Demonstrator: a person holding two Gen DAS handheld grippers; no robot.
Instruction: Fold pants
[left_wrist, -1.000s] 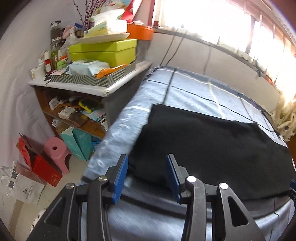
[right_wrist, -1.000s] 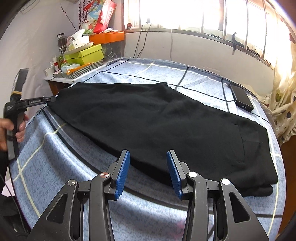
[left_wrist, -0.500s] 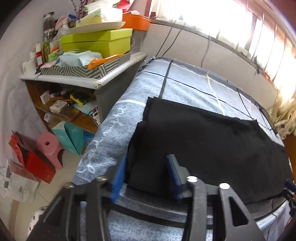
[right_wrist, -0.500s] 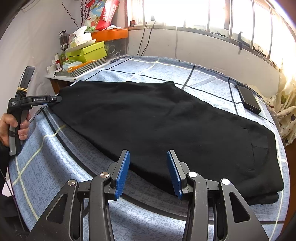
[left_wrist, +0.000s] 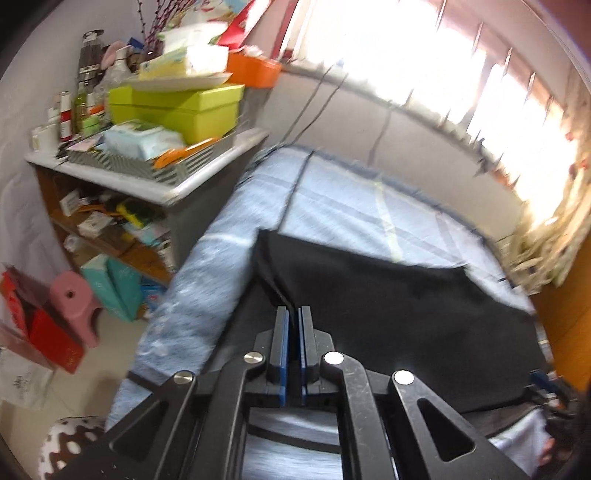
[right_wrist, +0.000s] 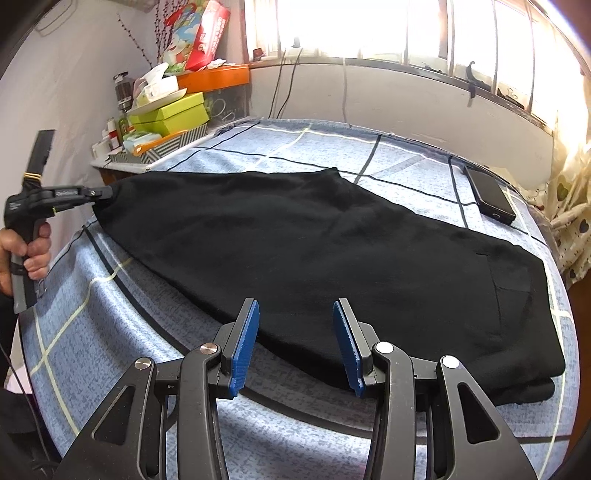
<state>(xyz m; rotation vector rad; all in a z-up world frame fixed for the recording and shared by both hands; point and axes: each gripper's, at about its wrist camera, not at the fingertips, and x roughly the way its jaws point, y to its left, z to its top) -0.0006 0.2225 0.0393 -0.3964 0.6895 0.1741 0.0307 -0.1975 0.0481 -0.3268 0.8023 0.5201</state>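
The black pants (right_wrist: 314, 251) lie folded lengthwise across the blue checked bed (right_wrist: 110, 332). In the left wrist view the pants (left_wrist: 406, 314) stretch away to the right. My left gripper (left_wrist: 294, 314) is shut on the leg-end hem of the pants and lifts it slightly; it also shows in the right wrist view (right_wrist: 105, 192), pinching the far-left end. My right gripper (right_wrist: 295, 310) is open and empty, hovering over the near edge of the pants around mid-length.
A black phone (right_wrist: 489, 195) lies on the bed at the back right. A cluttered shelf (left_wrist: 155, 177) with green boxes (left_wrist: 184, 107) stands left of the bed. A pink stool (left_wrist: 72, 299) and red bag (left_wrist: 44, 328) sit on the floor.
My left gripper closed on the leg-end hem and raised it a little. My right gripper stayed open and moved slightly closer over the pants' near edge.
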